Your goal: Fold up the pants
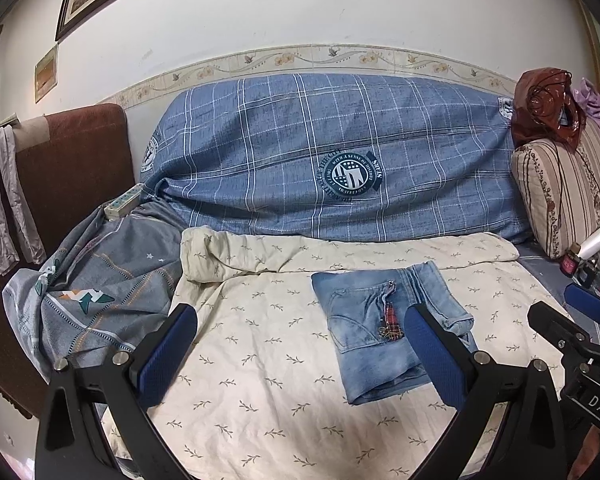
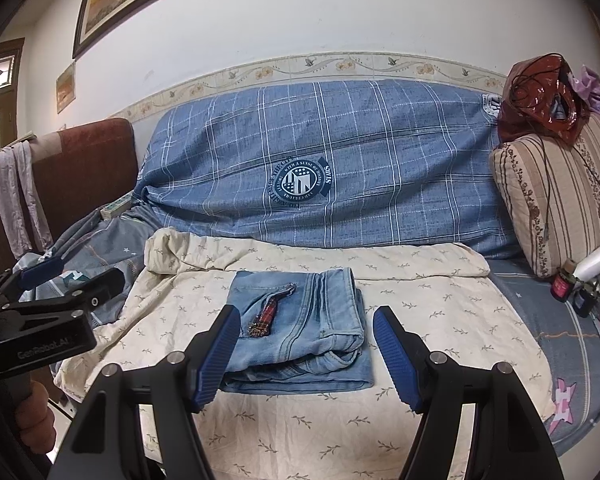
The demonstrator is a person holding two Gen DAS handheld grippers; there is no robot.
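Observation:
Light blue denim pants (image 1: 374, 332) (image 2: 304, 328) lie folded into a compact rectangle on a cream leaf-print sheet (image 1: 268, 360) (image 2: 440, 312). A small red plaid patch shows on the top face. My left gripper (image 1: 300, 320) stands open, with the sheet between its blue pads; its right finger (image 1: 432, 352) overlaps the pants' right edge in the picture. My right gripper (image 2: 306, 322) is open too, its pads either side of the folded pants and apart from the cloth. Each gripper shows at the edge of the other's view.
A blue checked cover (image 1: 332, 152) drapes the sofa back. A grey patterned quilt (image 1: 92, 292) is bunched at the left, with a power strip (image 1: 124, 202) above it. A striped cushion (image 2: 560, 200) and small bottles (image 2: 572, 284) sit at the right. A hand (image 2: 36, 420) grips the left tool.

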